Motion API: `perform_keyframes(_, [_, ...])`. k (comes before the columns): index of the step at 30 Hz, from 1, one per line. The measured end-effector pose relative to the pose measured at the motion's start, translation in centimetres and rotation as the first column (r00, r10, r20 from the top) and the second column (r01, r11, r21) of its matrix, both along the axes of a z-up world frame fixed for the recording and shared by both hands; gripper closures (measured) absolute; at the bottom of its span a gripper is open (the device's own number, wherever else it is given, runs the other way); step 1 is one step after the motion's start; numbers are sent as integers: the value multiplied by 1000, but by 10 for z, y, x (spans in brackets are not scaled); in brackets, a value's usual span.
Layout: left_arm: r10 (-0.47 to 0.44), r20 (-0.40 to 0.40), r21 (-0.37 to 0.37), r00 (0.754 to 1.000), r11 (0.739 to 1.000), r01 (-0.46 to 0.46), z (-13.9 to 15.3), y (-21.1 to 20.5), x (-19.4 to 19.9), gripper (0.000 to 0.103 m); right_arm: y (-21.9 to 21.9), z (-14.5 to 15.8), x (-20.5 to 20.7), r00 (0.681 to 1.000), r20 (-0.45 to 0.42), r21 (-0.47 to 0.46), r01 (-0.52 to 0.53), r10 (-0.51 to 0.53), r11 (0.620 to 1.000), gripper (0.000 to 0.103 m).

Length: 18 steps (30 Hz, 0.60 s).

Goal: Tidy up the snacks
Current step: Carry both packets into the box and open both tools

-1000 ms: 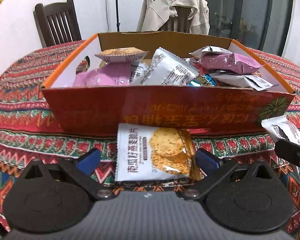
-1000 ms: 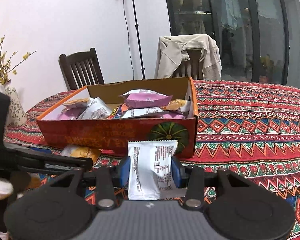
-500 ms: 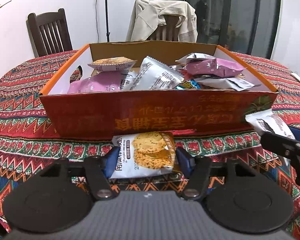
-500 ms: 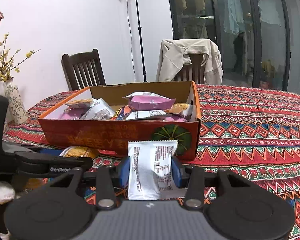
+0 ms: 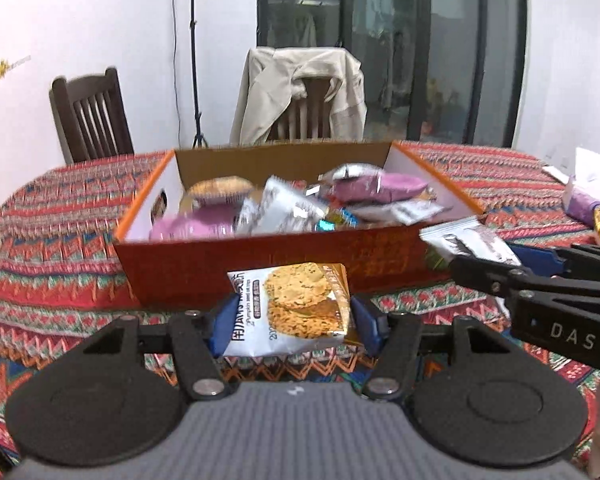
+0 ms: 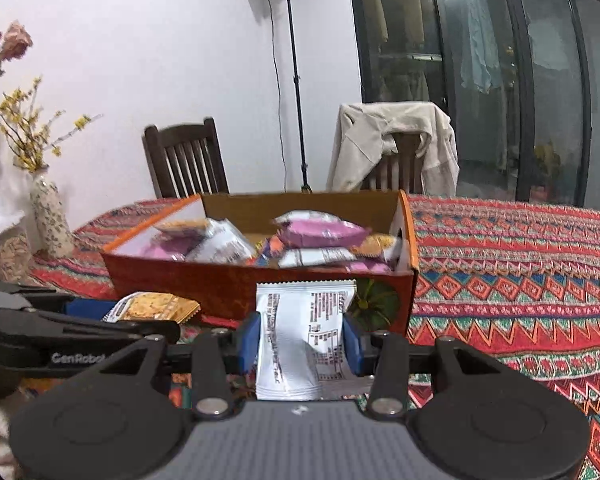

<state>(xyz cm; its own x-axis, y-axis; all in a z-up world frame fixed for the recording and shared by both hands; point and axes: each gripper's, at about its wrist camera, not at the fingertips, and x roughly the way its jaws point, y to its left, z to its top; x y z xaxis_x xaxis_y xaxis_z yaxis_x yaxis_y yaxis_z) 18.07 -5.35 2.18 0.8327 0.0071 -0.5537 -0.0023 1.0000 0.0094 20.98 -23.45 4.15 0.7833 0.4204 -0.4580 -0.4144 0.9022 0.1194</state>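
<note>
An orange cardboard box holds several snack packets on the patterned tablecloth. My left gripper is shut on a cracker packet printed with round biscuits, held off the table in front of the box; it also shows in the right wrist view. My right gripper is shut on a white packet with printed text, held before the box's right end; it also shows in the left wrist view.
A tissue pack and more snacks lie at the far right of the table. A vase with flowers stands at the left. Two chairs, one with a jacket, and a light stand are behind the table.
My left gripper closed on the cracker packet and lifted it off the table. My right gripper rose a little with the white packet. Both views now look down into the box more.
</note>
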Motion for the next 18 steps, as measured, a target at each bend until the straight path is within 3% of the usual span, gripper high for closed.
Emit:
perform_keyframes(9, [26, 86, 18, 996, 999, -27, 39, 12, 12, 41, 12, 42, 0, 996, 91, 4, -9, 9, 1000, 61])
perform_keyframes(18, [86, 123, -31, 989, 996, -83, 63, 30, 54, 41, 31, 71, 34, 991, 128, 5, 26, -27, 1000, 61])
